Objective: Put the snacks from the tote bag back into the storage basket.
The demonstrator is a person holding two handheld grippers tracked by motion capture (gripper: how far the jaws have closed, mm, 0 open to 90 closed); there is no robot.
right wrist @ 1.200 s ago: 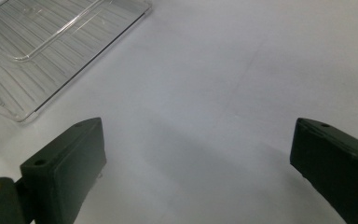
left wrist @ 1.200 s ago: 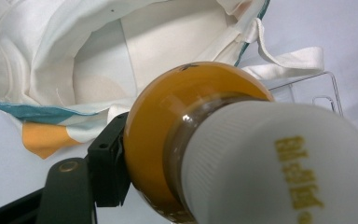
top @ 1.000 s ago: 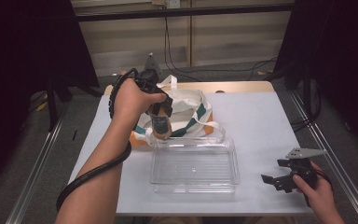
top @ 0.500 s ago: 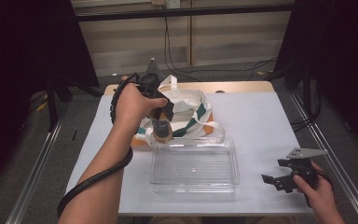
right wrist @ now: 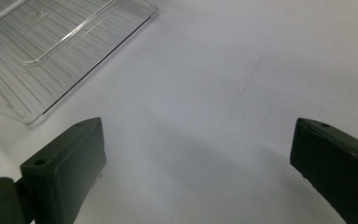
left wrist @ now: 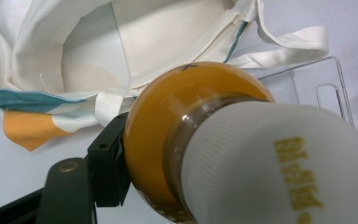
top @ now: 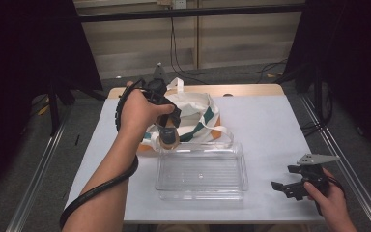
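The left gripper (top: pixel 168 126) clamps an orange bottle (left wrist: pixel 177 126) above the bag (top: pixel 195 108), apparently mid-transfer. Likely next: lowering it into the clear tray (top: pixel 202 189) at six o'clock. The right gripper (right wrist: pixel 196 168) waits, jaws apart.

An orange bottle (left wrist: pixel 168 135) with a white ribbed cap (left wrist: pixel 270 172) is clamped close up against a black jaw, with the cloth bag (left wrist: pixel 121 46) and clear tray (left wrist: pixel 307 79) seen behind.
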